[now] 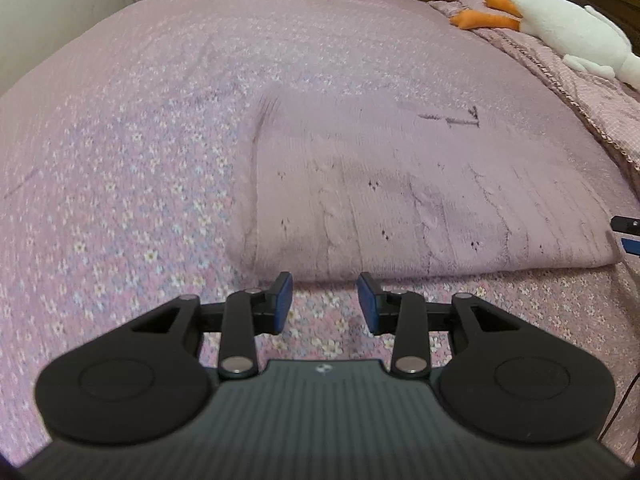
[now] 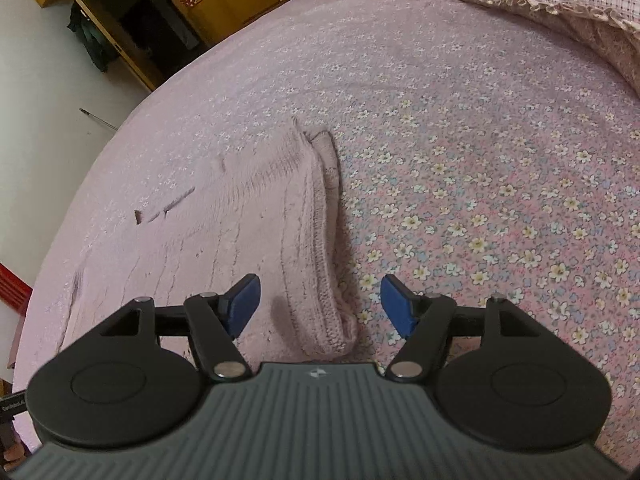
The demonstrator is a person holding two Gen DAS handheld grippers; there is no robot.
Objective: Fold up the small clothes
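Note:
A pink knitted sweater (image 1: 400, 184) lies folded flat on the floral pink bedsheet (image 1: 120, 200). My left gripper (image 1: 325, 300) is open and empty, just in front of the sweater's near edge. In the right wrist view the same sweater (image 2: 260, 220) shows with its folded right edge rolled thick. My right gripper (image 2: 320, 304) is open and empty, its jaws on either side of that folded corner, above it. The right gripper's tip also shows at the far right of the left wrist view (image 1: 628, 236).
A white plush goose with orange feet (image 1: 560, 20) lies on a checked pink quilt (image 1: 580, 92) at the far right. Wooden cabinets (image 2: 160, 8) stand beyond the bed. The bed's left edge (image 2: 60, 240) drops to the floor.

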